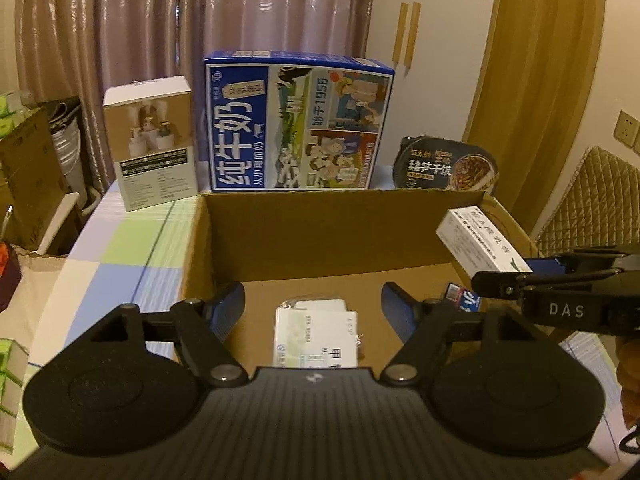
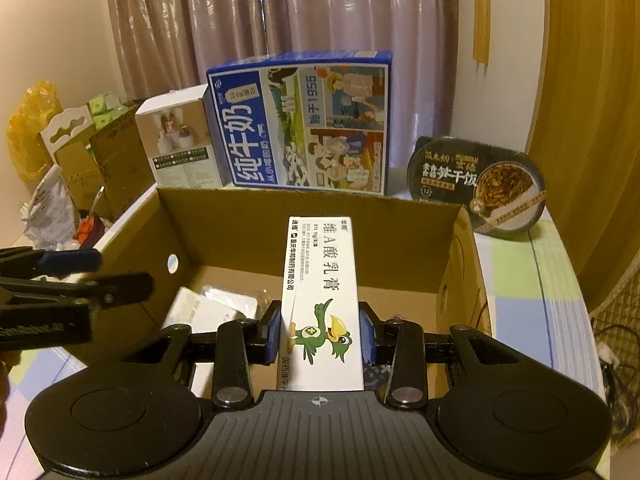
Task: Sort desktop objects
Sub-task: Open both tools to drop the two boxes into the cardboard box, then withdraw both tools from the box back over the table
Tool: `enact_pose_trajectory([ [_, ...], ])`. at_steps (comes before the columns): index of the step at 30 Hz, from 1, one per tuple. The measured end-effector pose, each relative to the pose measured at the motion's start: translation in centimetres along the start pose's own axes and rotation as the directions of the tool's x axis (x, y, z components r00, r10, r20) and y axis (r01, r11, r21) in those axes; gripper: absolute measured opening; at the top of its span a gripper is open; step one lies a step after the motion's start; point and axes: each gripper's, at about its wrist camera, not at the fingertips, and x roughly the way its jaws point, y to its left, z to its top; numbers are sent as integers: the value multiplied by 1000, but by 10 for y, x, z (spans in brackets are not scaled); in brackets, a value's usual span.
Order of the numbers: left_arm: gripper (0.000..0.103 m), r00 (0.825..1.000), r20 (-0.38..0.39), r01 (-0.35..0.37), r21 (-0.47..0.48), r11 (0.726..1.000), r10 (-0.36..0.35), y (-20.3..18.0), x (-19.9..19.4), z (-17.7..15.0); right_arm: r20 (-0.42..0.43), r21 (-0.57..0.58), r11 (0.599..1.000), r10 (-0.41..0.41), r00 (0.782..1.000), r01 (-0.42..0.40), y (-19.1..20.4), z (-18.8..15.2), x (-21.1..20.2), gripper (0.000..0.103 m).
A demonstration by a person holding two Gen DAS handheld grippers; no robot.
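Observation:
An open cardboard box [image 1: 320, 236] stands on the table; it also shows in the right wrist view [image 2: 304, 224]. My right gripper [image 2: 320, 338] is shut on a long white ointment carton [image 2: 320, 300] with a green bird on it, held above the box. The carton also shows in the left wrist view [image 1: 478, 246], over the box's right wall. My left gripper [image 1: 314, 312] is open and empty above the box's near side. White packets [image 1: 316, 334] lie on the box floor; they also show in the right wrist view [image 2: 212, 312].
Behind the box stand a blue milk carton case [image 1: 298, 122], a small brown-and-white product box [image 1: 154, 140] and a dark instant rice bowl [image 1: 448, 168]. The checkered tablecloth [image 1: 132, 248] extends left. Cardboard boxes [image 2: 100, 160] and bags sit off the table's left.

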Motion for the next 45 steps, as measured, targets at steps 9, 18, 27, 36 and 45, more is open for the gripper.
enact_pose_trajectory([
  [9, 74, 1000, 11, -13, -25, 1000, 13, 8, -14, -3, 16, 15, 1000, 26, 1000, -26, 4, 5, 0, 35],
  [18, 77, 999, 29, -15, -37, 999, 16, 9, -37, -12, 116, 41, 998, 44, 992, -49, 7, 9, -22, 67],
  [27, 78, 1000, 12, -27, -74, 997, 28, 11, -71, -36, 109, 79, 996, 31, 994, -39, -3, -25, -60, 67],
  [36, 83, 999, 1, -50, -97, 994, 50, 5, -117, -66, 89, 108, 992, 57, 994, -66, 13, -75, -105, 74],
  [45, 86, 996, -63, -79, -152, 985, 70, 6, -161, -126, -14, 176, 982, 67, 998, -63, 20, -161, -135, 78],
])
